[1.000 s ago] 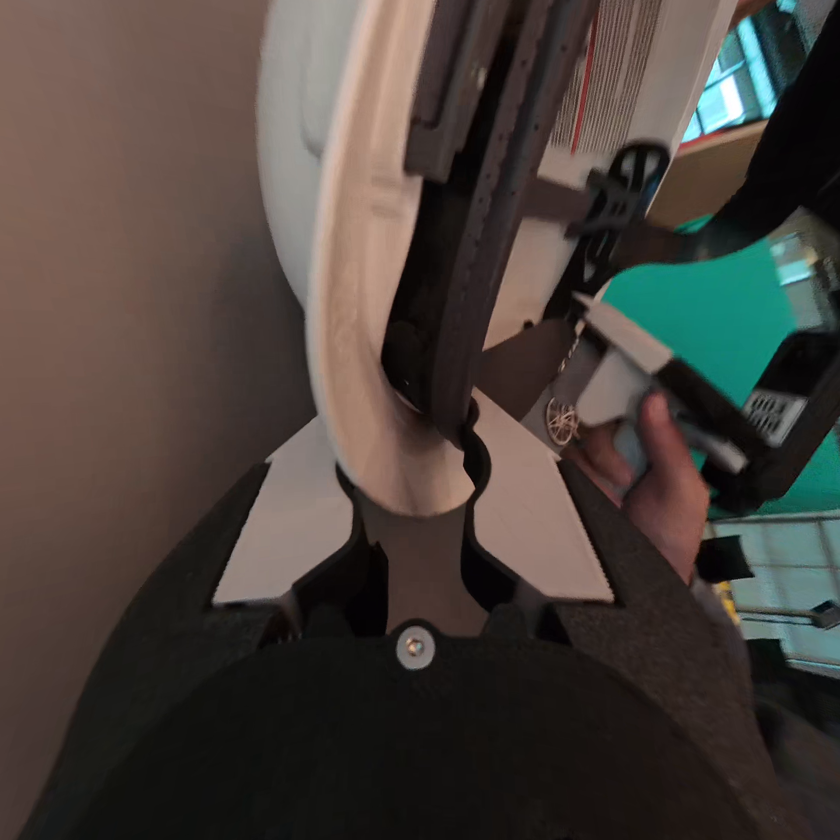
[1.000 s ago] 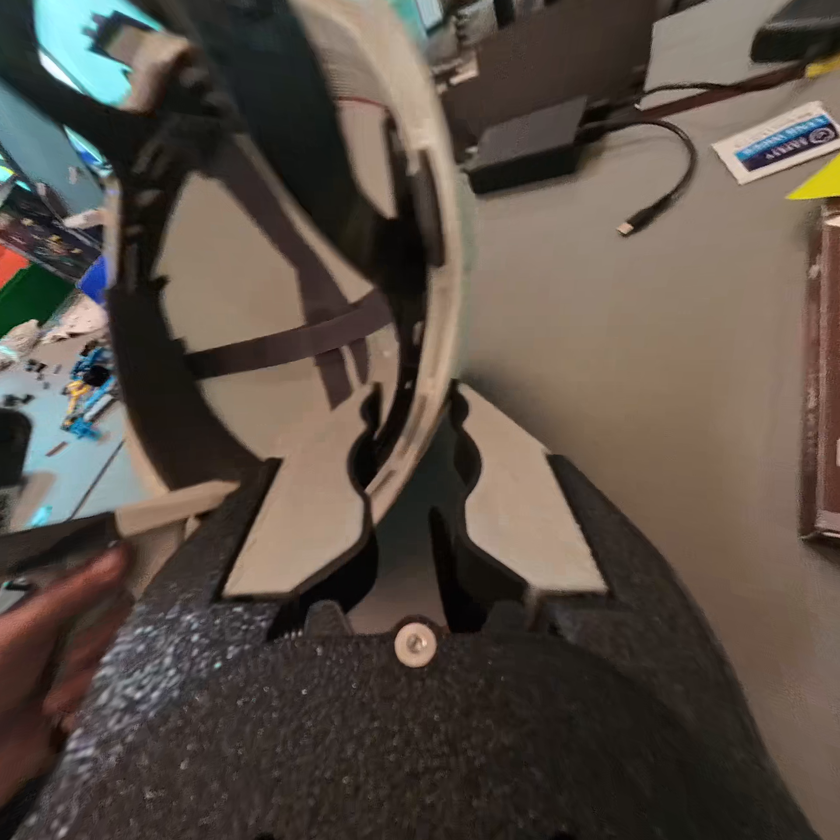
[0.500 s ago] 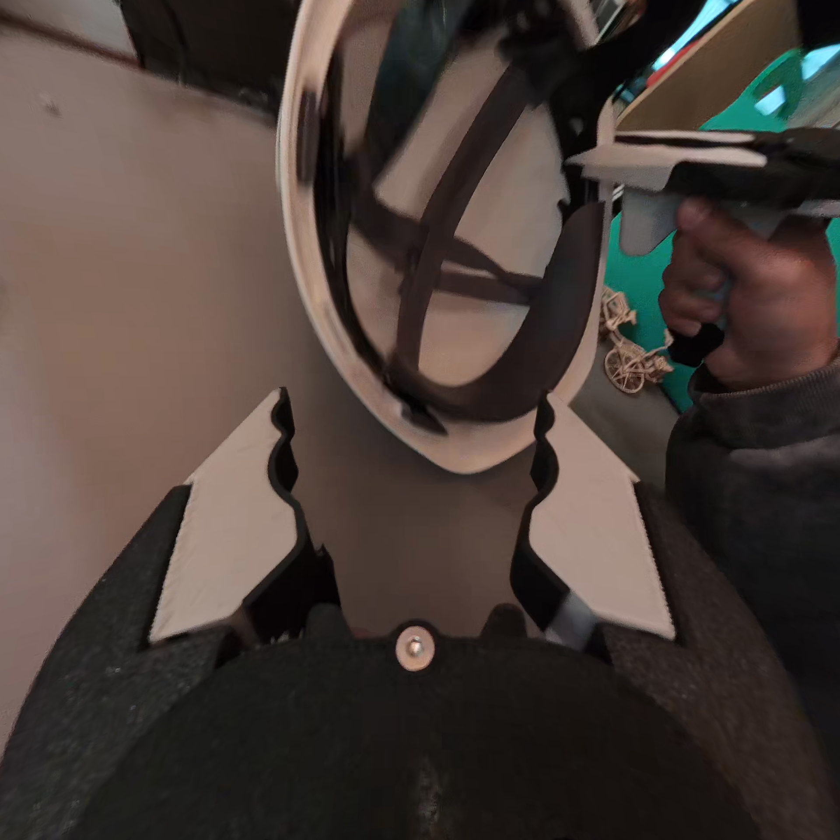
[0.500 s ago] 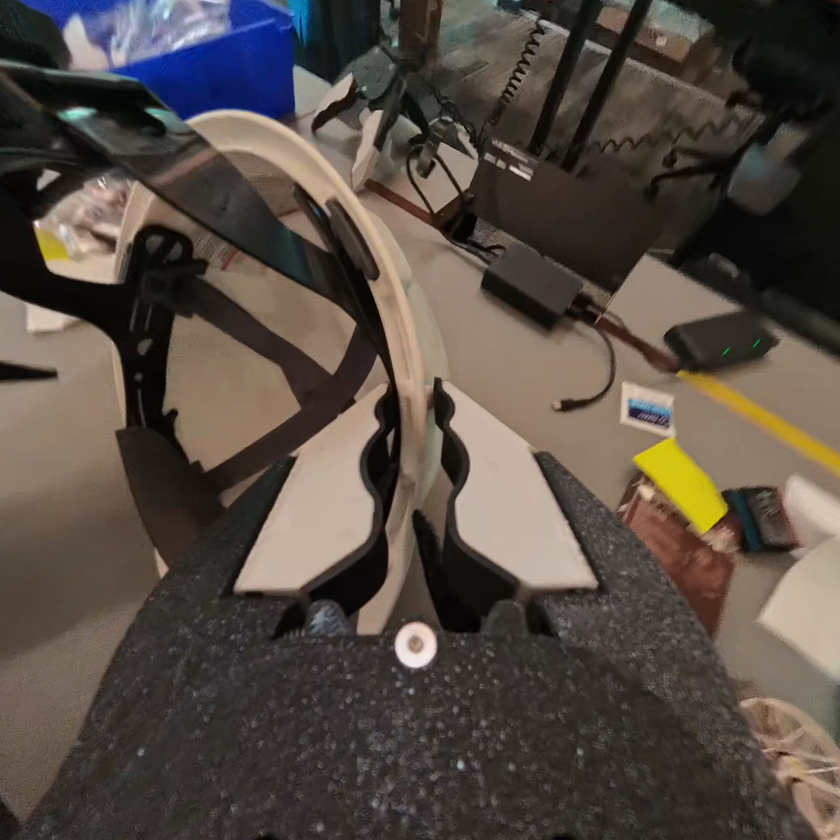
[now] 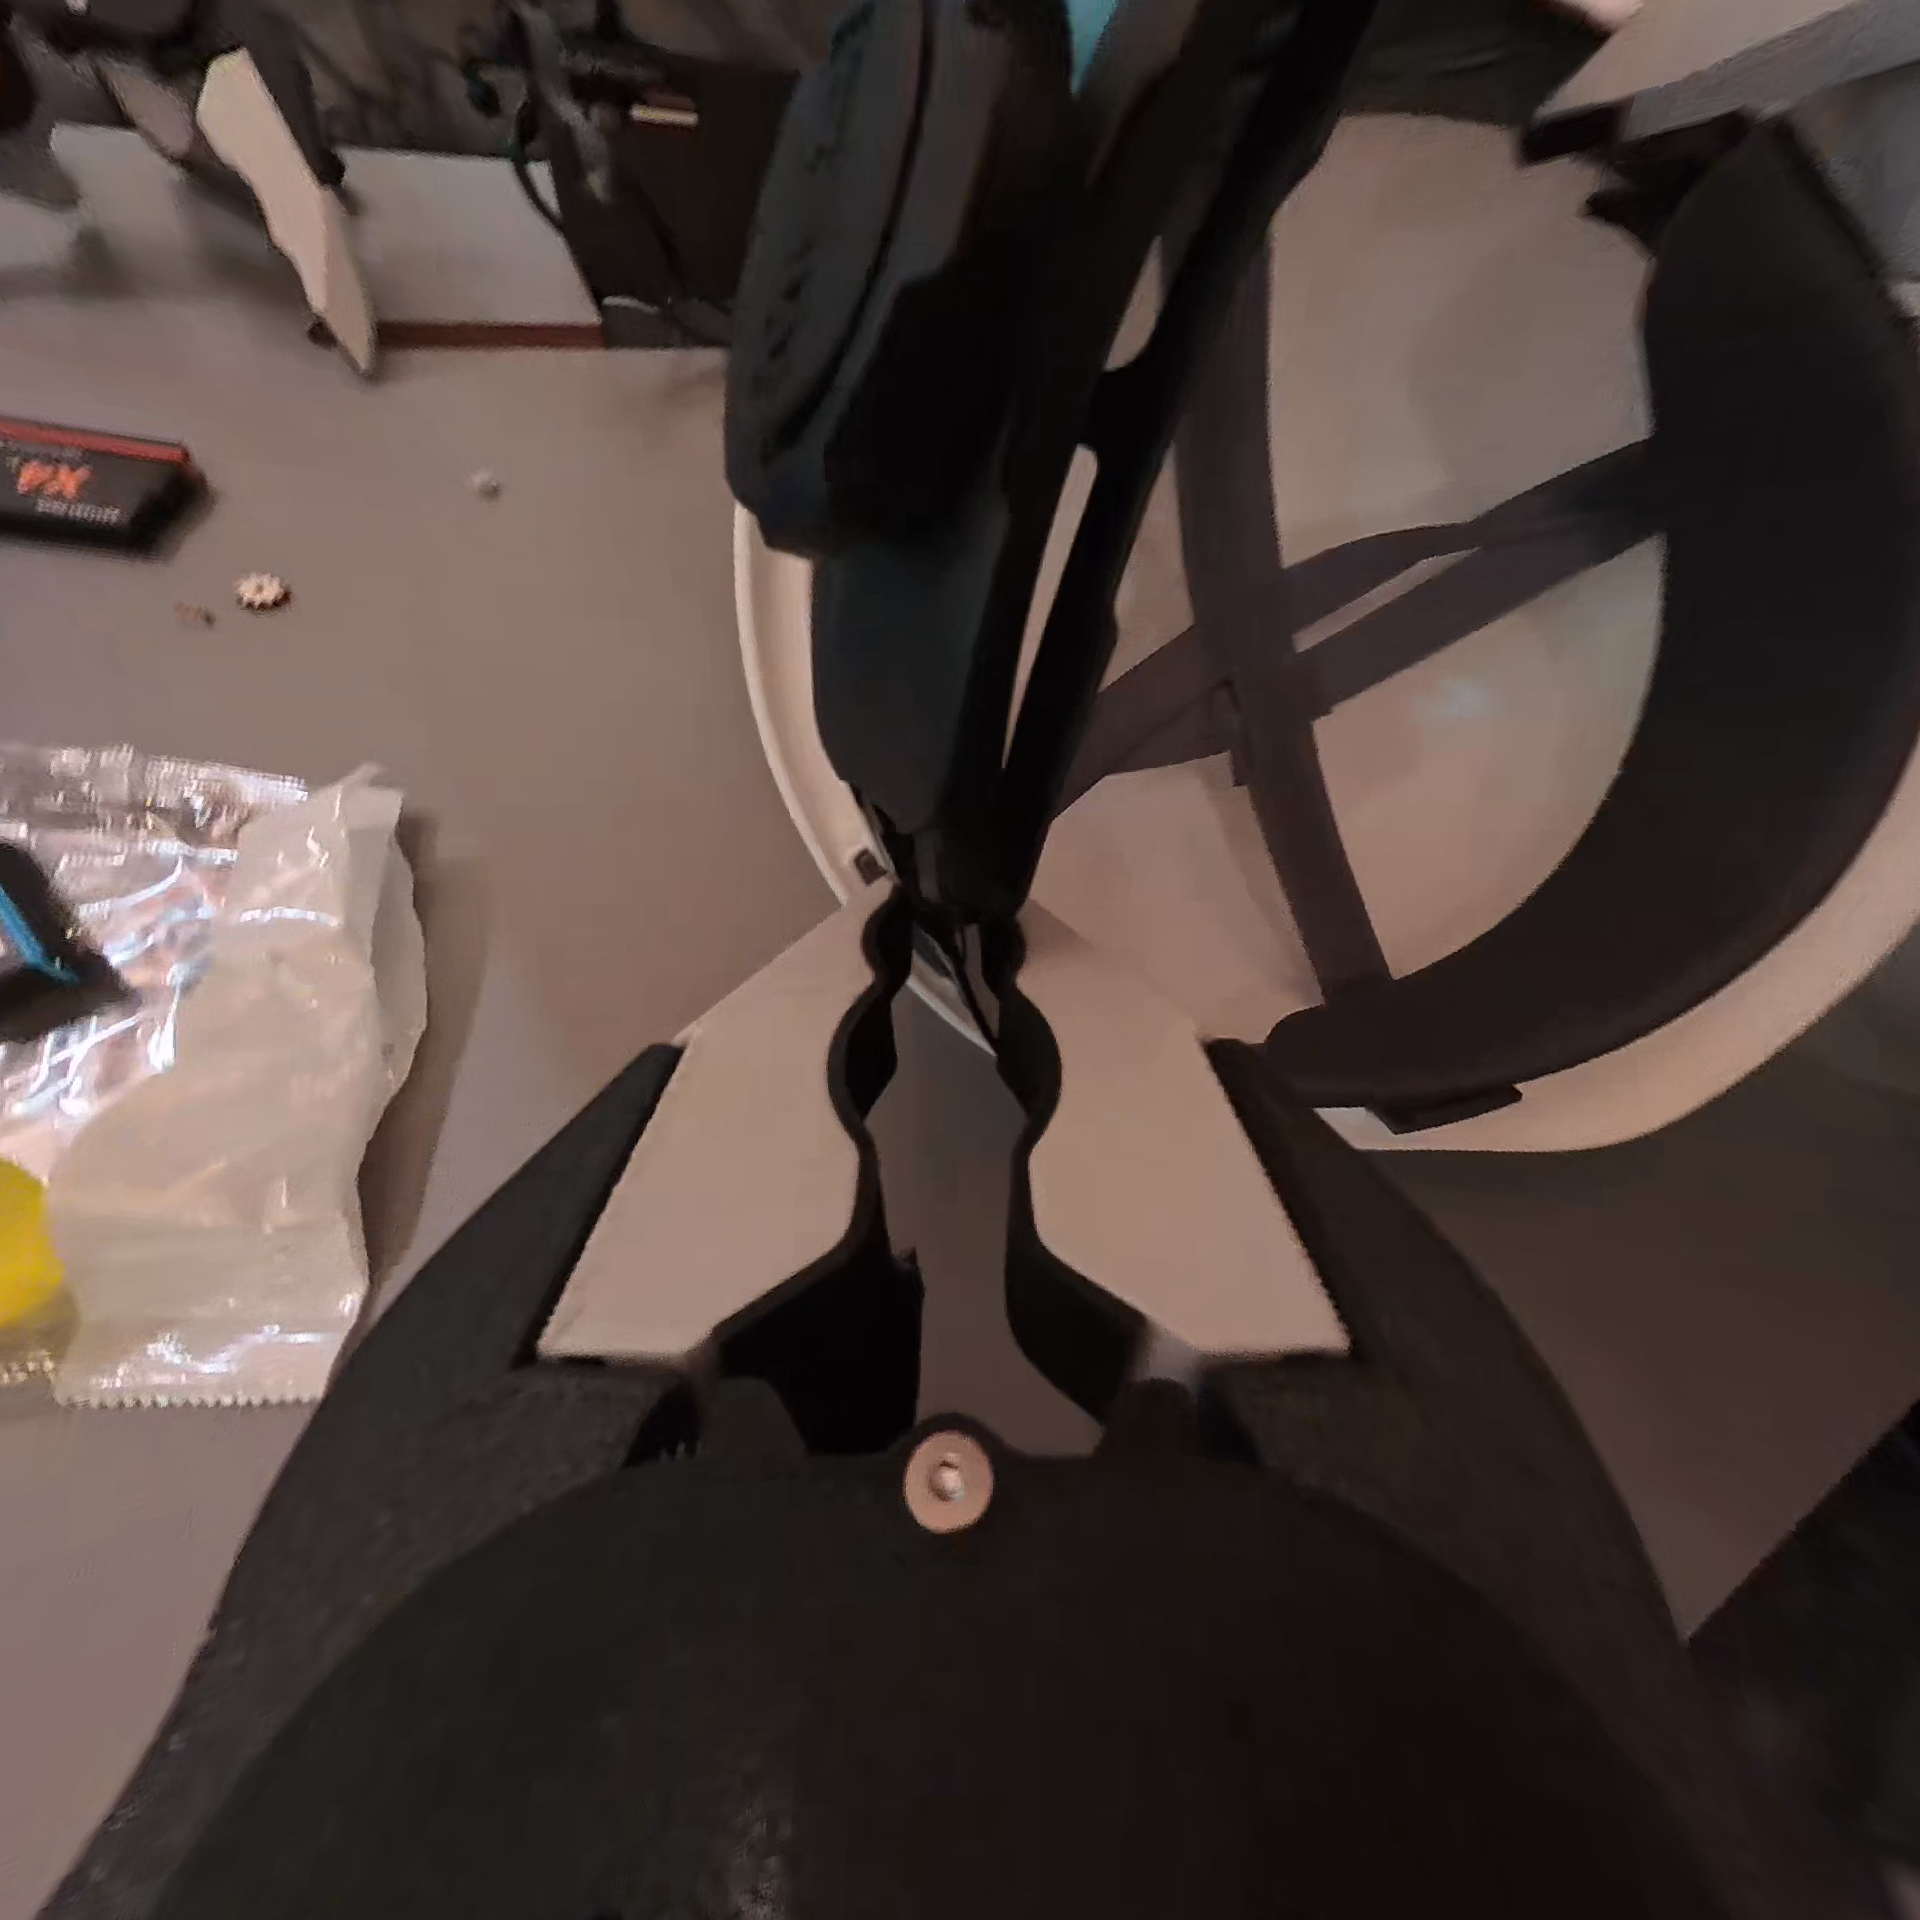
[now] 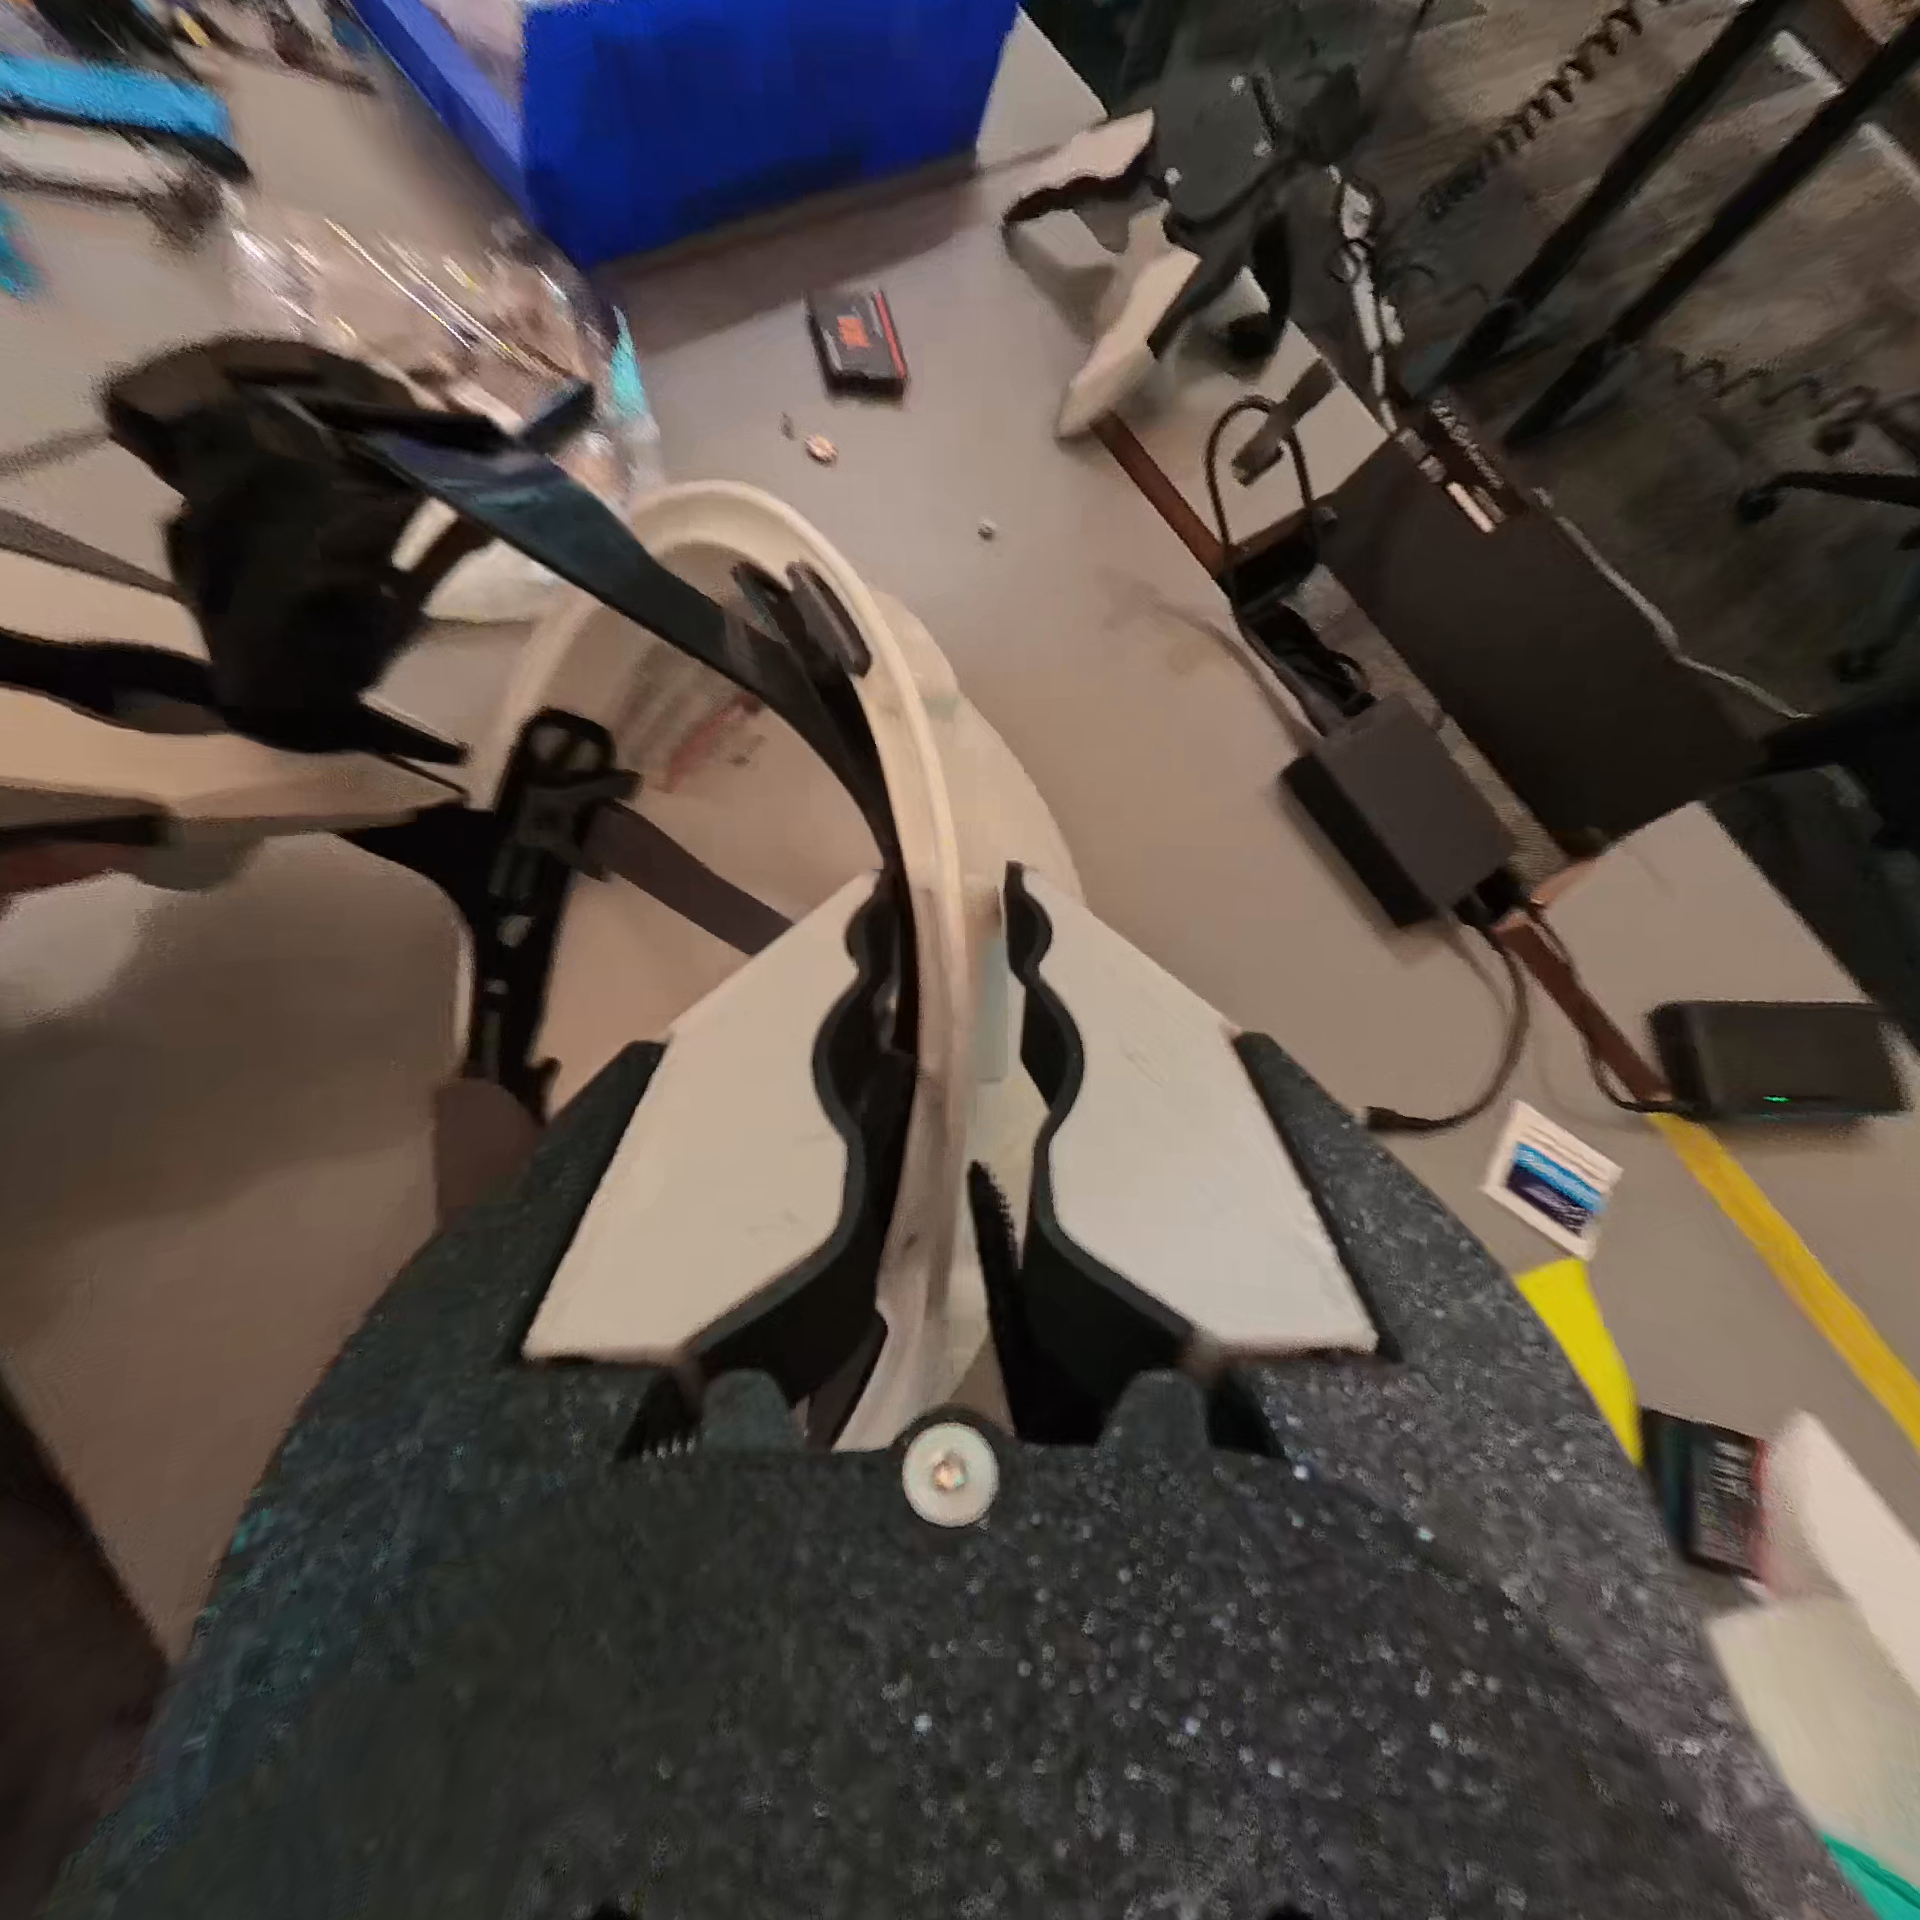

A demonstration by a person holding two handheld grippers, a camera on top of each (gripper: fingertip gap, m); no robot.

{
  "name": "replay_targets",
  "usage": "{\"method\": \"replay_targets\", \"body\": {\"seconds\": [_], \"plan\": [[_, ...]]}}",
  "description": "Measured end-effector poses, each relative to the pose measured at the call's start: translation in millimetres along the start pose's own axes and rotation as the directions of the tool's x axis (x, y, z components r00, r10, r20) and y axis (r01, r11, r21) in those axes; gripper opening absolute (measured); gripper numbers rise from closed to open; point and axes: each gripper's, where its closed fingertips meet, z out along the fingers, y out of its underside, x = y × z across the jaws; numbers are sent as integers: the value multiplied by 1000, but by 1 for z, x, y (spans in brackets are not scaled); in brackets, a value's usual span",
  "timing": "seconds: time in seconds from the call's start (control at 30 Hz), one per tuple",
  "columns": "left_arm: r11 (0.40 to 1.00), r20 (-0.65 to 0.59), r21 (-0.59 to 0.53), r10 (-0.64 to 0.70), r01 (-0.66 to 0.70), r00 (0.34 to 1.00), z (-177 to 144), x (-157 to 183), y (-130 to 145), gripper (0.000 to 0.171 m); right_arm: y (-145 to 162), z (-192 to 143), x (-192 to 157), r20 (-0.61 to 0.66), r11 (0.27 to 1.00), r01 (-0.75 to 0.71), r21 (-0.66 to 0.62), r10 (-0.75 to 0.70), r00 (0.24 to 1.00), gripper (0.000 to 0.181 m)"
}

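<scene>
The white helmet (image 5: 1403,416) hangs above the grey table (image 5: 582,644), turned so its hollow inside faces the left wrist camera, and the two tongs share its weight from different sides. The left tongs (image 5: 951,940) are nearly closed on a dark strap (image 5: 935,675) where it meets the helmet's rim; pinching the strap there steadies the shell and keeps the webbing inside from swinging. The right tongs (image 6: 940,935) are narrowed onto the rim of the helmet (image 6: 935,790) itself, one finger inside the shell and one outside, which gives a firm hold on the hard edge. The crossed inner bands (image 5: 1247,707) show plainly.

On the table to the left lies a clear plastic bag (image 5: 208,1039) and a flat black box (image 5: 94,483). Farther off stand a blue bin (image 6: 748,114) and a black power brick (image 6: 1392,810), well apart from the helmet.
</scene>
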Motion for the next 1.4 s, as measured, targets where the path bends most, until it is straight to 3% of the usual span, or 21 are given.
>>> {"method": "replay_targets", "body": {"seconds": [0.1, 0.23, 0.4, 0.53, 0.7, 0.87, 1.0, 1.4], "plan": [[1000, 18, -4, -22, 22, 1000, -1, -6, 9, 7, 4, -17, -2, 40, 991, -110, 78, 107, 993, 45], [998, -16, 6, -67, 67, 998, -2, -5, 14, 4, 27, -53, -14, 85, 944, -262, 200, 250, 964, 54], [996, -18, -8, -91, 91, 996, 0, -7, 17, 0, 50, -105, -45, 158, 840, -372, 394, 337, 928, 39], [995, -18, -25, -95, 94, 995, 2, -6, 20, 0, 63, -119, -74, 151, 858, -310, 410, 272, 951, 31], [995, -12, -33, -93, 93, 996, 0, -6, 24, 0, 74, -114, -92, 63, 925, -165, 343, 153, 986, 26], [994, -10, -40, -105, 105, 994, -2, -8, 30, 1, 79, -102, -75, -78, 945, -104, 309, 134, 988, 25], [992, -9, -47, -119, 118, 993, -2, -9, 34, 3, 77, -85, -68, -25, 943, -156, 295, 171, 985, 27], [991, -12, -55, -123, 122, 992, -2, -10, 36, 5, 57, -65, -48, -63, 938, -164, 306, 192, 979, 12]]}}
